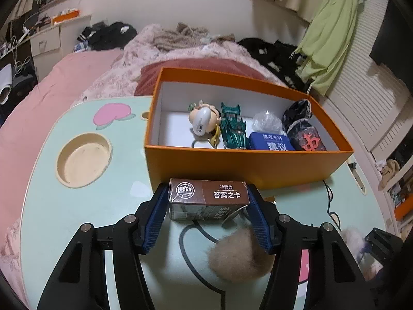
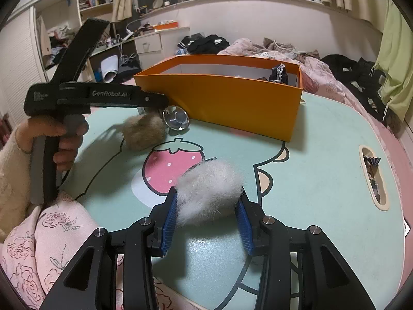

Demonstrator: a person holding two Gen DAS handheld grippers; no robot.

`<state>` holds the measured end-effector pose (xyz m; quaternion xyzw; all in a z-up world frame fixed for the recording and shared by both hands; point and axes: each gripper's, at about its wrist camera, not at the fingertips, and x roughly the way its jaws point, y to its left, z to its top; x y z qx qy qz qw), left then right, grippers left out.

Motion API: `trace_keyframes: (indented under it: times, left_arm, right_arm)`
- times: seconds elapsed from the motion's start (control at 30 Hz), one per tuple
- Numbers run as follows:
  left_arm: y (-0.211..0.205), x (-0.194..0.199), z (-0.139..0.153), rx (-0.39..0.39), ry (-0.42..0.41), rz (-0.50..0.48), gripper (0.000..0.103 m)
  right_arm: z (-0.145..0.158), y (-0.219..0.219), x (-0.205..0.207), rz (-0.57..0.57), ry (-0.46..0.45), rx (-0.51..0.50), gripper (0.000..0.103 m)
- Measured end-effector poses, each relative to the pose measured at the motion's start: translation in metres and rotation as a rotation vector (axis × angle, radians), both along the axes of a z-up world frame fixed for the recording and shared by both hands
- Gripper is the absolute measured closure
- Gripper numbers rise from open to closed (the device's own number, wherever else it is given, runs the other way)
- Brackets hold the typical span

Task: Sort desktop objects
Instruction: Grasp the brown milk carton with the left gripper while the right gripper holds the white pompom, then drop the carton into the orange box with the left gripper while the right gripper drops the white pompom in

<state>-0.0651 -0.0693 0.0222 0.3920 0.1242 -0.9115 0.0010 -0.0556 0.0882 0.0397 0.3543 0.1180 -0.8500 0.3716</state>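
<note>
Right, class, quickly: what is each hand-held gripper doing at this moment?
Left hand-held gripper: closed on the brown card box.
Right hand-held gripper: closed on the white fluffy pompom.

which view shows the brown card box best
The left wrist view. The brown card box sits in the middle of the frame between the left tool's blue pads, its printed top readable. In the right wrist view I cannot make it out; only that tool's body and the brown pompom show.
</note>
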Motion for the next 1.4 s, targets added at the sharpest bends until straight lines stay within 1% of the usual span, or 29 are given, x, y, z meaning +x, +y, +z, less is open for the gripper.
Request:
trace_keyframes:
  times: [0.07,0.1,0.23,0.33,0.4,0.47,0.5,0.57,0.67,0.7,0.77,0.87,0.9,0.93,0.97,1.0,1.03,1.07,1.1,1.13,1.17,1.2,1.27,1.4]
  left_arm:
    - [-0.002,0.004,0.002,0.02,0.024,0.001,0.044]
    - [-0.003,0.009,0.005,0.03,0.049,0.002,0.044]
    - [-0.005,0.024,0.022,0.035,0.117,0.003,0.044]
    - [-0.007,0.036,0.041,0.038,0.163,-0.011,0.044]
    - [-0.009,0.04,0.057,0.037,0.197,-0.024,0.044]
    - [-0.008,0.04,0.071,0.036,0.223,-0.038,0.044]
    - [-0.007,0.04,0.078,0.037,0.236,-0.048,0.044]
    - [-0.004,0.035,0.089,0.039,0.255,-0.069,0.044]
    - [0.001,0.021,0.102,0.014,0.274,-0.093,0.044]
    - [0.003,0.013,0.106,0.006,0.282,-0.101,0.044]
    - [0.003,-0.002,0.109,0.021,0.278,-0.11,0.044]
    - [0.001,-0.027,0.105,0.041,0.26,-0.105,0.044]
    - [0.0,-0.035,0.099,0.042,0.259,-0.096,0.043]
    - [0.0,-0.041,0.092,0.041,0.253,-0.087,0.04]
    - [-0.002,-0.051,0.079,0.032,0.217,-0.063,0.029]
    - [-0.003,-0.055,0.069,0.025,0.186,-0.04,0.025]
    - [-0.005,-0.057,0.057,0.029,0.149,-0.019,0.025]
    - [-0.006,-0.058,0.048,0.04,0.125,-0.019,0.025]
    - [-0.007,-0.058,0.039,0.052,0.097,-0.027,0.025]
    - [-0.002,-0.052,0.036,0.001,0.137,-0.042,0.023]
    - [0.001,-0.047,0.036,-0.045,0.153,-0.037,0.019]
    - [0.005,-0.045,0.035,-0.088,0.151,-0.033,0.019]
    - [0.007,-0.043,0.035,-0.108,0.153,-0.039,0.019]
    - [0.007,-0.041,0.036,-0.113,0.155,-0.039,0.019]
  right_arm:
    - [0.0,0.0,0.0,-0.001,0.002,0.001,0.063]
    - [0.001,0.0,0.0,-0.003,0.002,0.001,0.063]
    - [0.004,0.002,-0.002,-0.008,0.005,-0.013,0.063]
    - [0.01,0.007,-0.004,-0.018,0.009,-0.046,0.063]
    - [0.017,0.011,-0.008,-0.02,-0.01,-0.094,0.063]
    - [0.027,0.013,-0.015,-0.017,-0.023,-0.151,0.063]
    - [0.033,0.012,-0.018,-0.016,-0.016,-0.162,0.063]
    - [0.05,0.006,-0.025,-0.015,0.028,-0.176,0.063]
    - [0.082,-0.007,-0.043,-0.013,0.106,-0.214,0.063]
    - [0.092,-0.012,-0.052,-0.02,0.123,-0.228,0.063]
    - [0.105,-0.021,-0.07,-0.041,0.139,-0.247,0.063]
    - [0.107,-0.034,-0.098,-0.078,0.137,-0.267,0.063]
    - [0.102,-0.038,-0.108,-0.09,0.132,-0.264,0.06]
    - [0.096,-0.043,-0.114,-0.101,0.125,-0.239,0.045]
    - [0.085,-0.05,-0.121,-0.13,0.112,-0.177,0.034]
    - [0.074,-0.053,-0.123,-0.163,0.11,-0.123,0.025]
    - [0.06,-0.056,-0.124,-0.178,0.098,-0.078,0.025]
    - [0.055,-0.056,-0.117,-0.167,0.155,-0.063,0.025]
    - [0.05,-0.056,-0.111,-0.163,0.184,-0.046,0.024]
    - [0.049,-0.053,-0.11,-0.164,0.167,-0.061,0.023]
    - [0.047,-0.05,-0.11,-0.165,0.152,-0.078,0.023]
    - [0.046,-0.048,-0.11,-0.162,0.149,-0.078,0.023]
    - [0.042,-0.048,-0.108,-0.154,0.165,-0.066,0.023]
    - [0.04,-0.046,-0.107,-0.156,0.162,-0.069,0.023]
